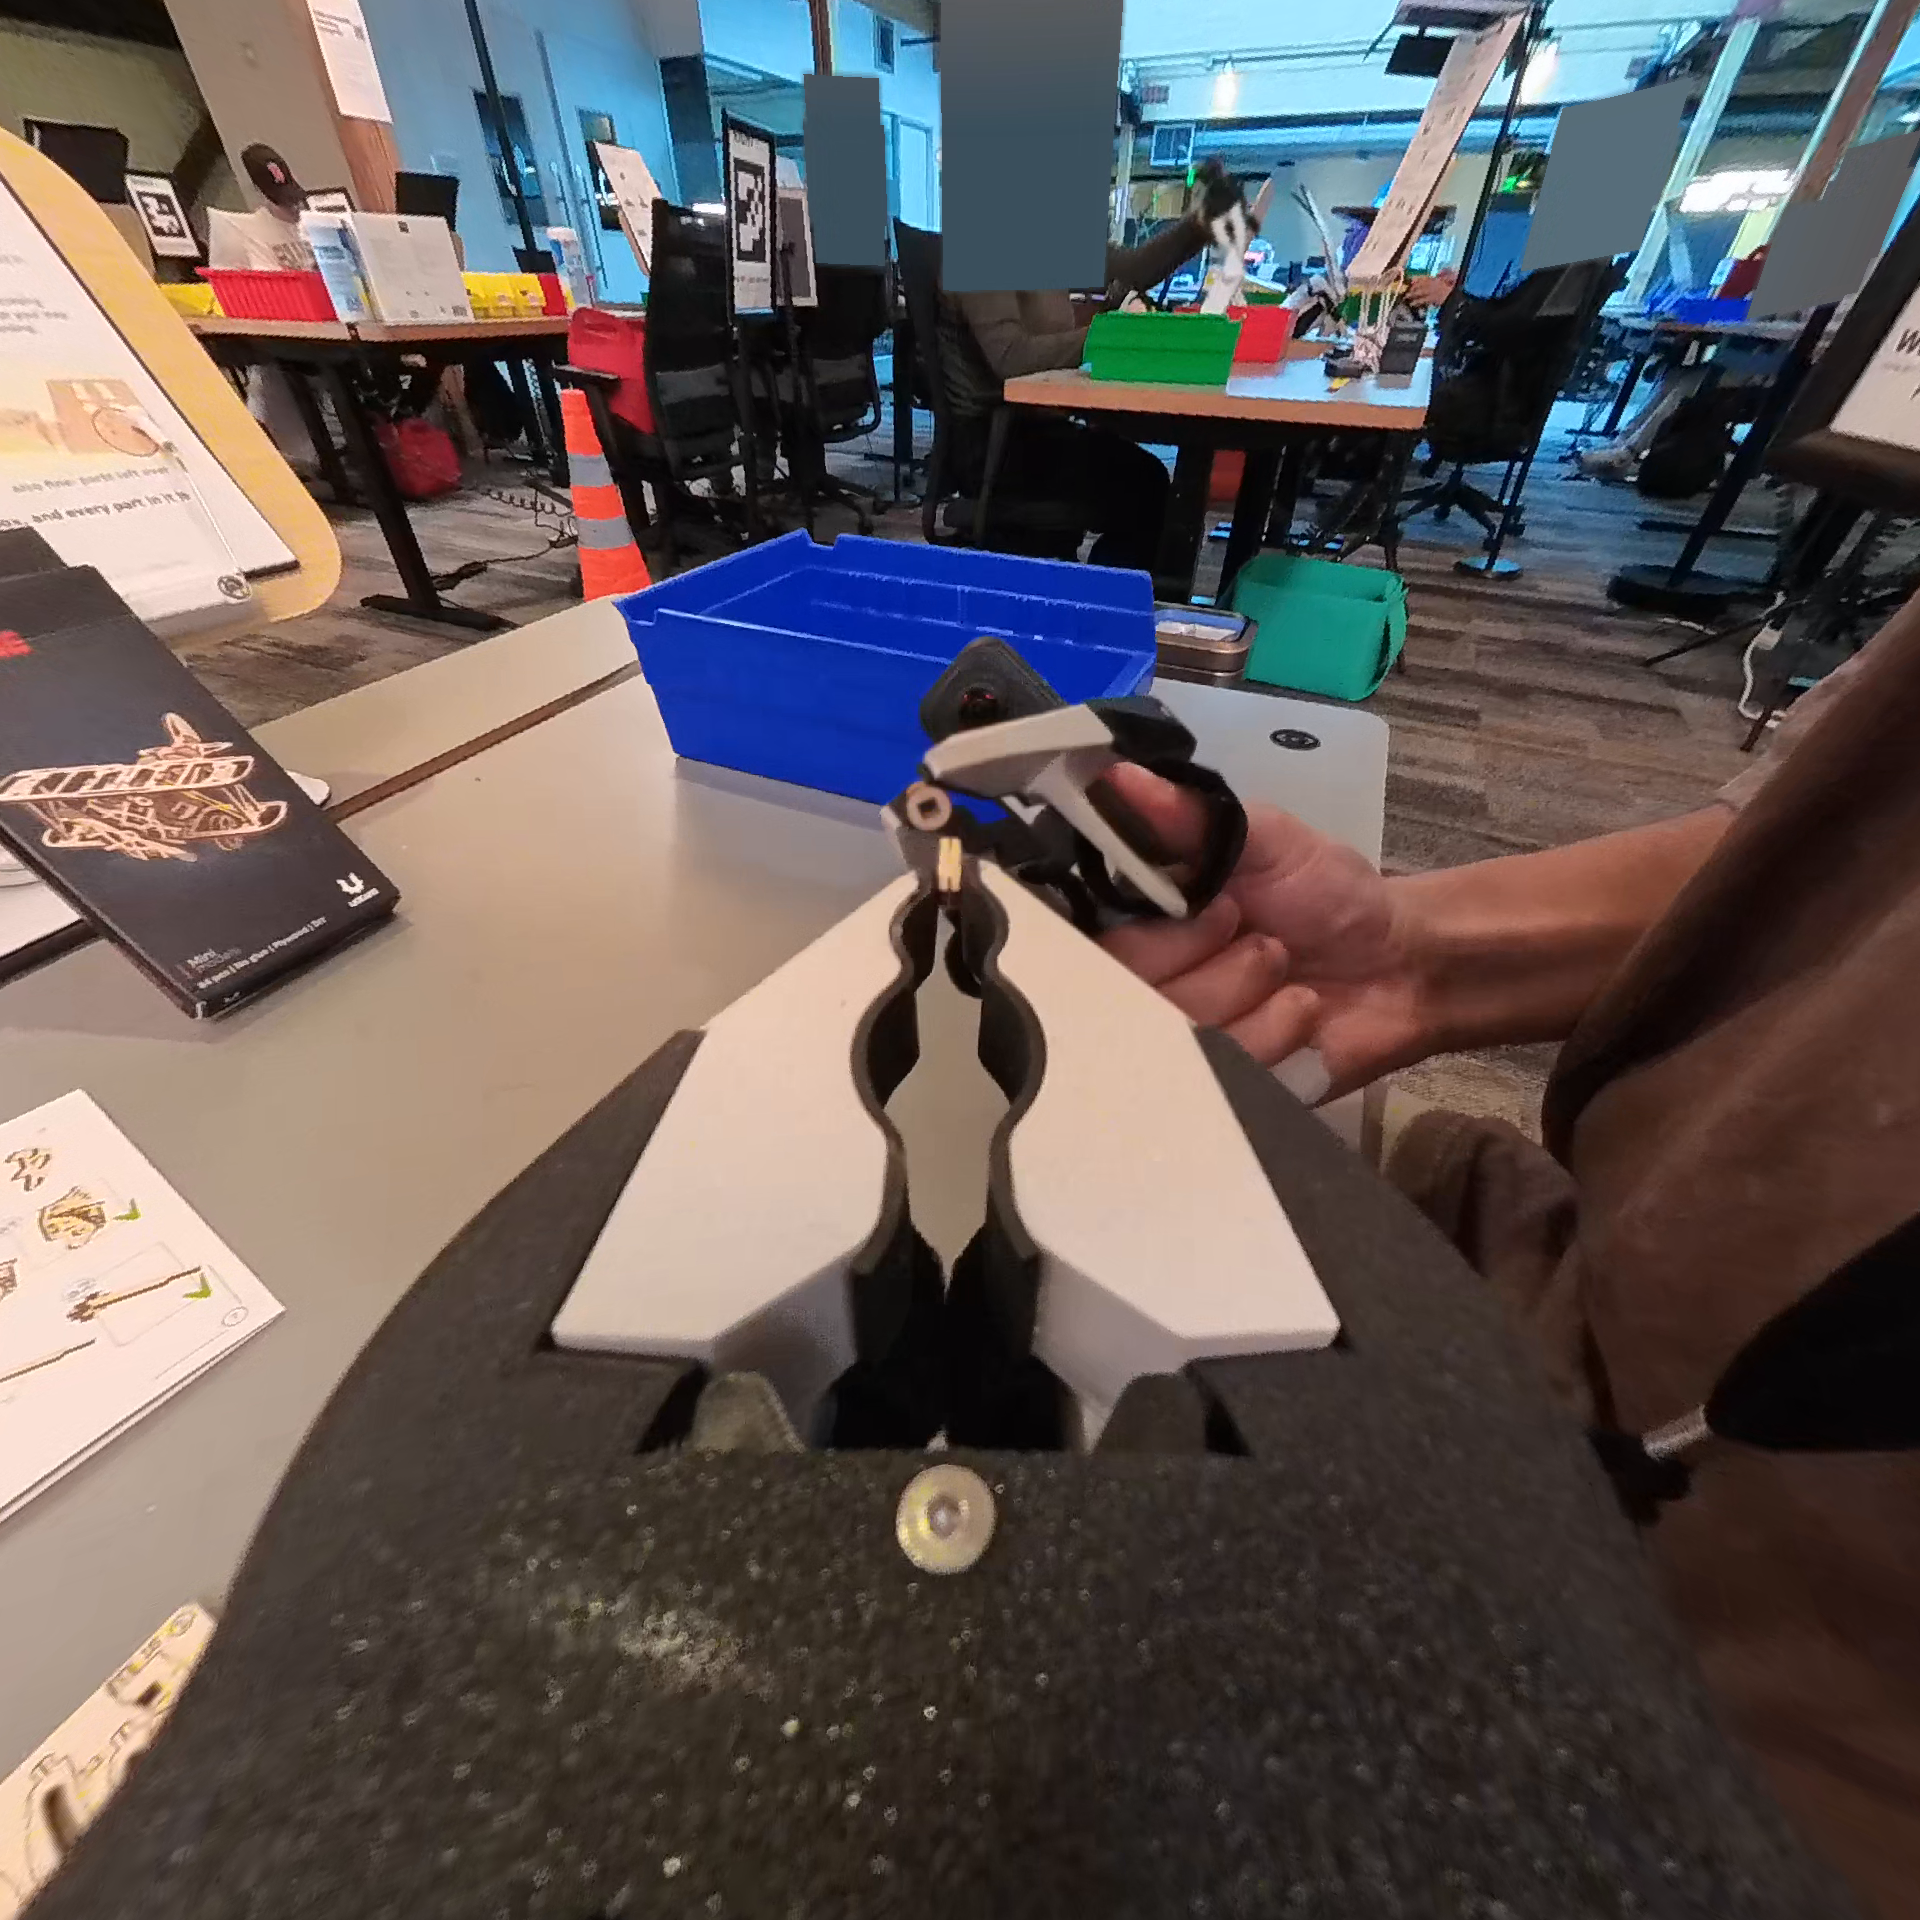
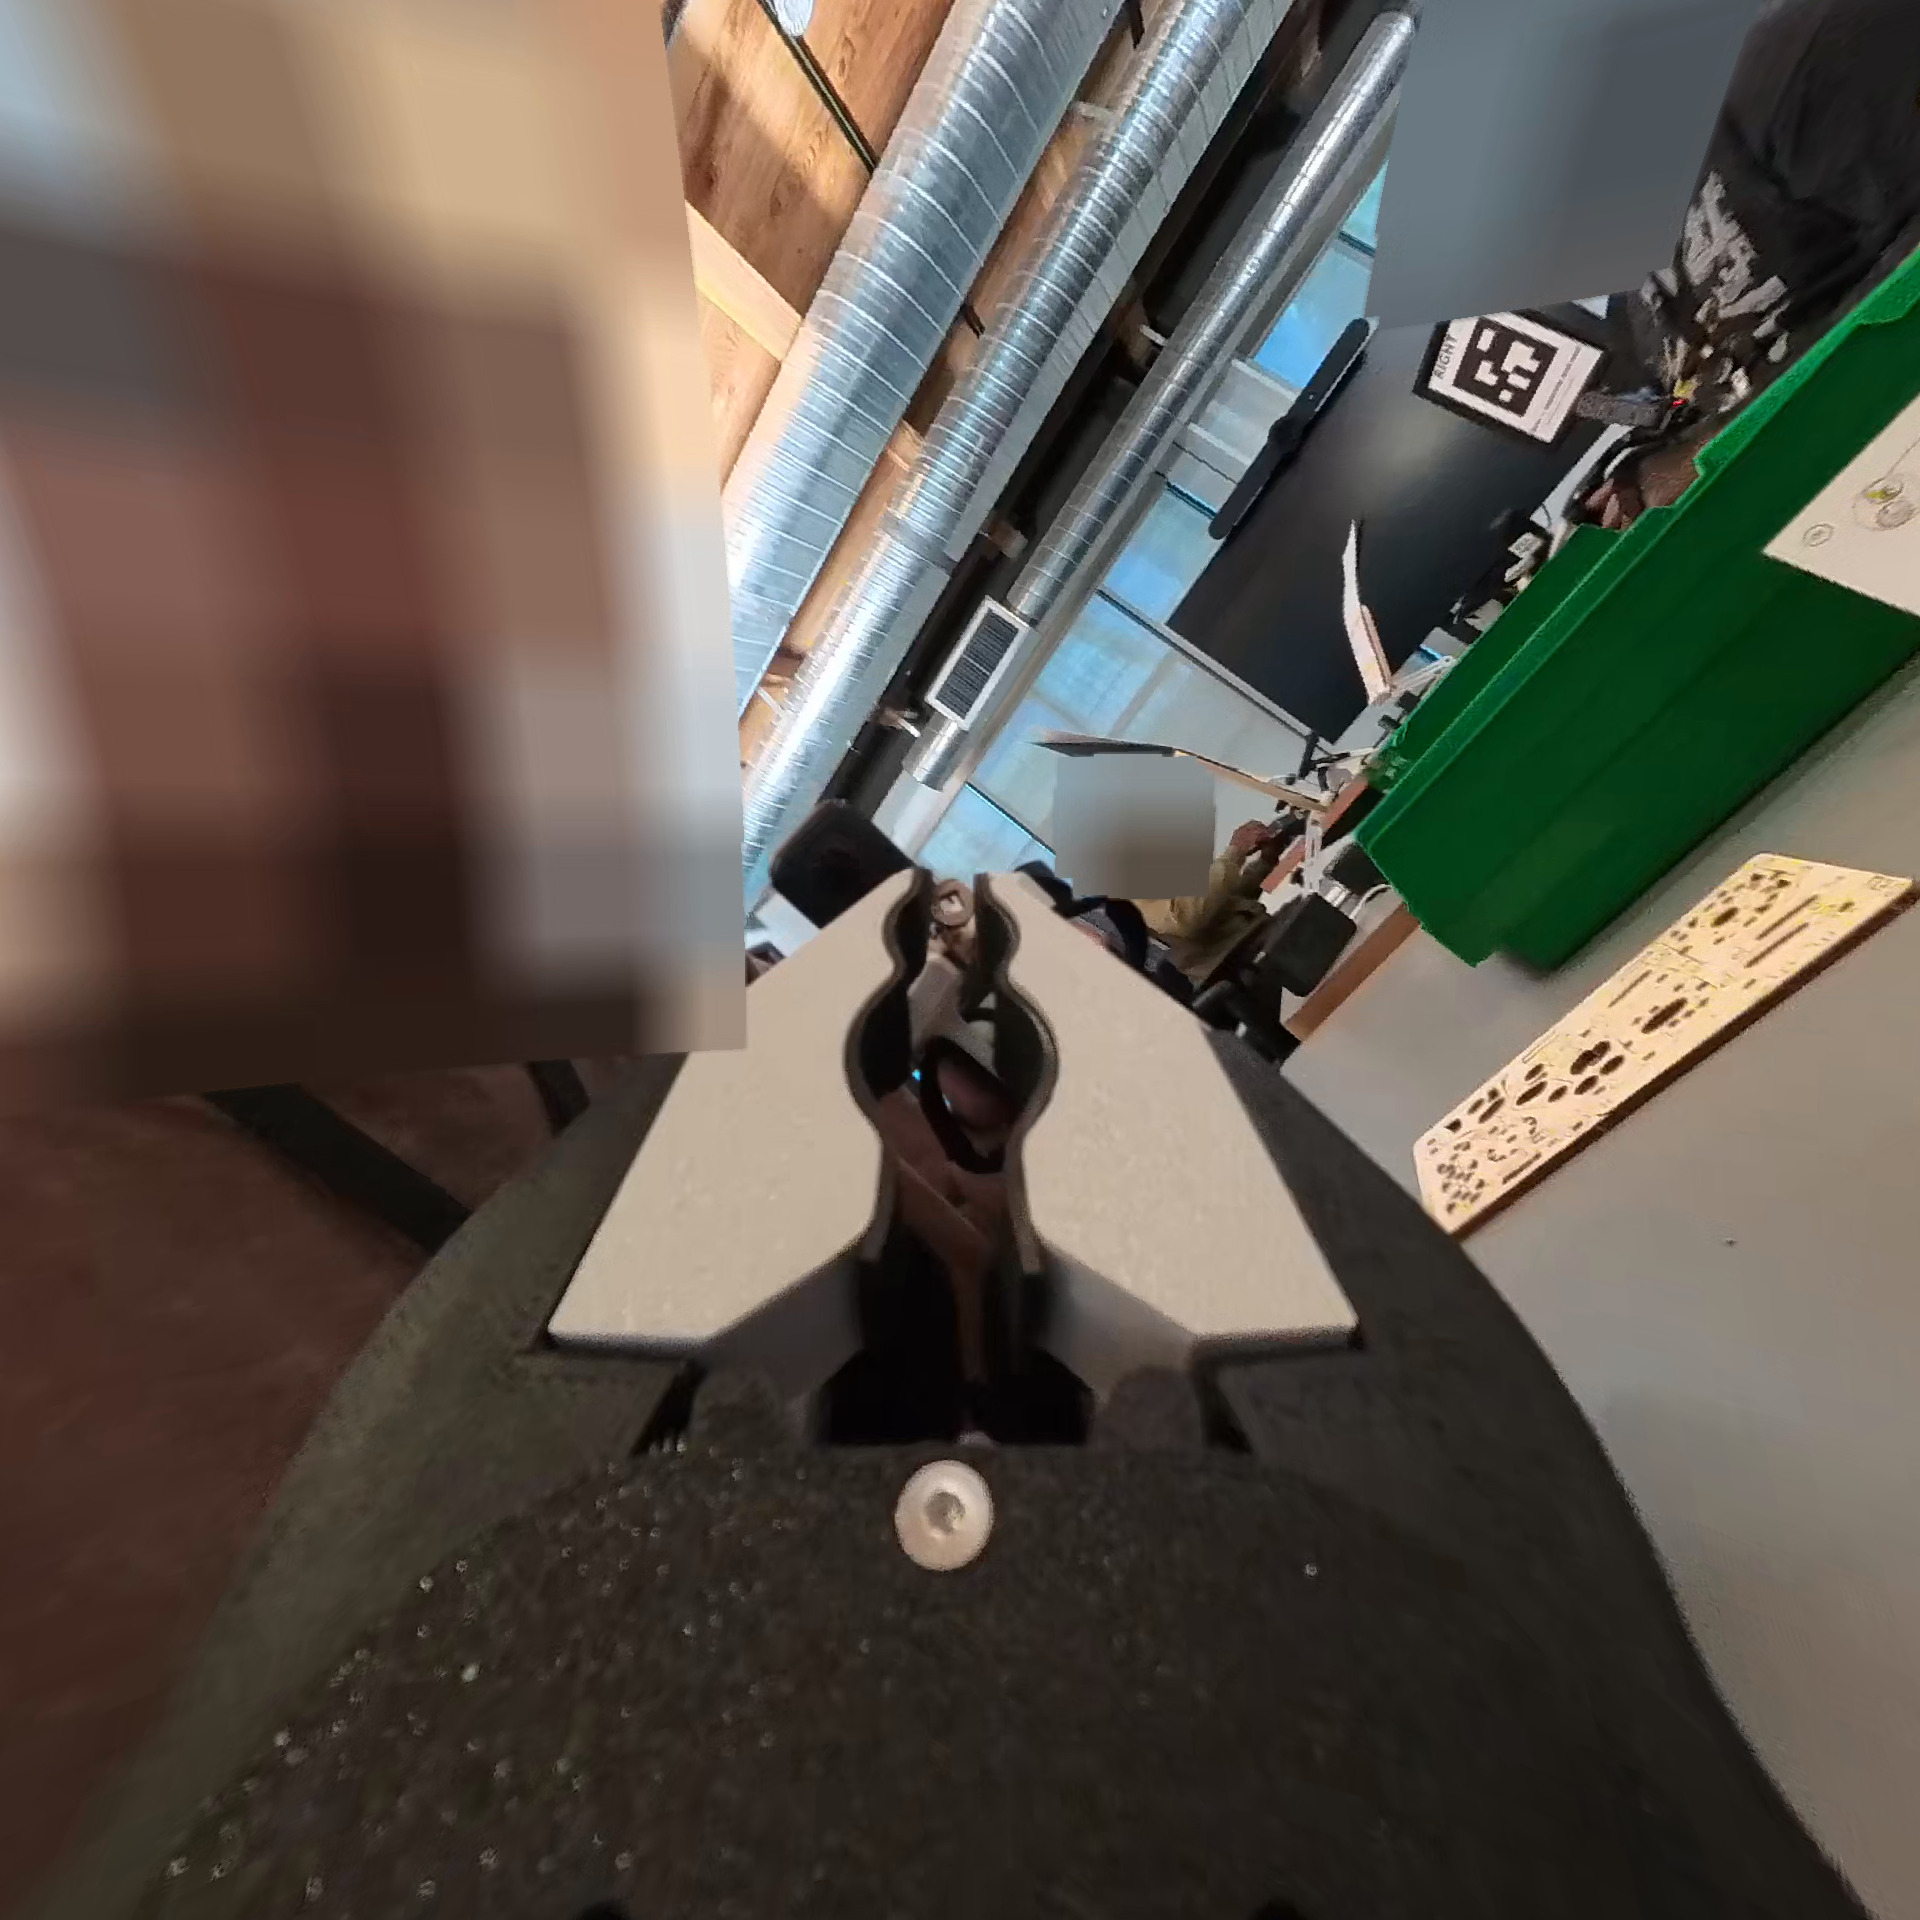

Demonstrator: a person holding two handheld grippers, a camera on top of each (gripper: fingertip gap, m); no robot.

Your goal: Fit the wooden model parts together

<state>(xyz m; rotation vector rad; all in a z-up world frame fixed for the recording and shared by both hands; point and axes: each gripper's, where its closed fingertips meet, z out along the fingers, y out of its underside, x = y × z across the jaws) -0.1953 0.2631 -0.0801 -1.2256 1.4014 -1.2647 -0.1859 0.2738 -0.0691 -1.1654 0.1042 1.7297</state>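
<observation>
Left tongs (image 1: 943, 902) and right tongs (image 1: 940, 831) meet tip-to-tip, nearly closed.

A large open workroom has patterned grey carpet (image 1: 1507, 717) and wood-topped desks (image 1: 1226, 400) with black office chairs (image 1: 1496, 384). An orange traffic cone (image 1: 601, 499) stands on the floor. Overhead run silver ducts (image 2: 914, 343) beneath wooden ceiling panels (image 2: 769, 135), beside tall windows (image 2: 1143, 582).

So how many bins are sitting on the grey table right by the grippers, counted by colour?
Blue bin: 1
Green bin: 1
Total: 2
</observation>
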